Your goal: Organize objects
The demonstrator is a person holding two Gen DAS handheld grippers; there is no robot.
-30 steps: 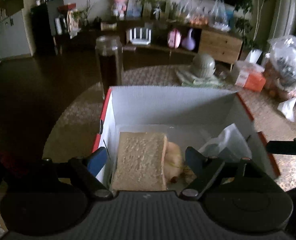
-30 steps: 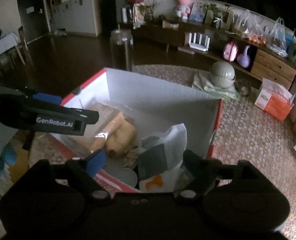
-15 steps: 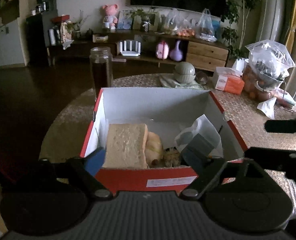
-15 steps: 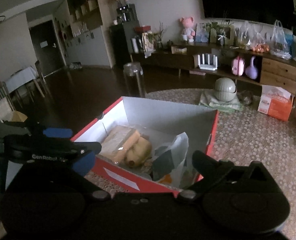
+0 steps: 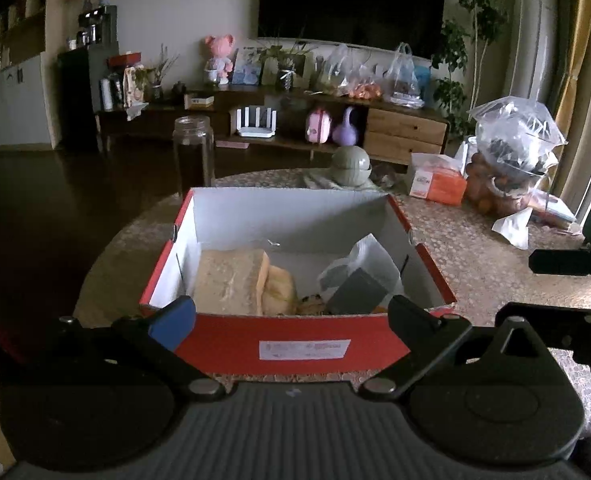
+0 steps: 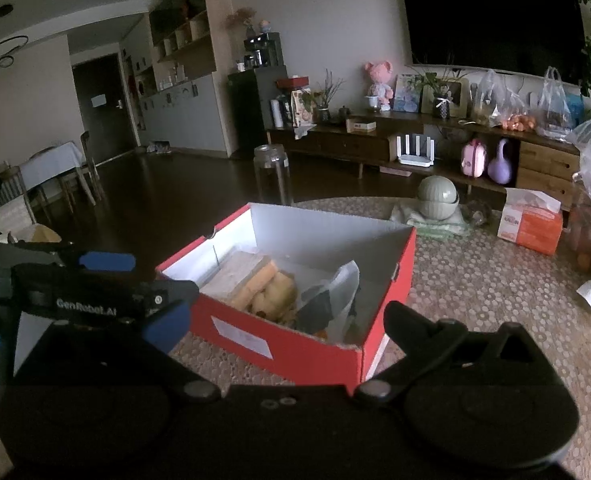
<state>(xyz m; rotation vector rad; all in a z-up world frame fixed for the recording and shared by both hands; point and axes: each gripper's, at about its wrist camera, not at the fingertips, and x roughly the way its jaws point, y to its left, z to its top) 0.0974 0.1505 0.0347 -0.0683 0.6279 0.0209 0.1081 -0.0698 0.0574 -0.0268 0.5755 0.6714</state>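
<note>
Directly ahead of both tools lies the round table with a pebble-patterned cover (image 5: pixel 475 248). On it, just beyond the fingertips, stands the open red cardboard box with white inner walls (image 5: pixel 295 344). Inside, toward its left side, lie a pale rectangular sponge-like block (image 5: pixel 231 280) and a tan rounded item (image 5: pixel 281 294); toward its right side sits a white plastic bag around a grey package (image 5: pixel 359 280).

Past the box stand a clear glass jar (image 5: pixel 193 152), stacked grey-green bowls (image 5: pixel 351 166) and an orange-and-white tissue pack (image 5: pixel 435 182). Farther off, a dark wooden sideboard (image 6: pixel 335 140) runs under a black wall-mounted television (image 6: pixel 491 20).

The left gripper (image 5: pixel 291 312) has its jaws opening, nothing between them, clear of the box's near wall. The right gripper (image 6: pixel 283 322) stands spread wide and empty, at the box's near corner.
</note>
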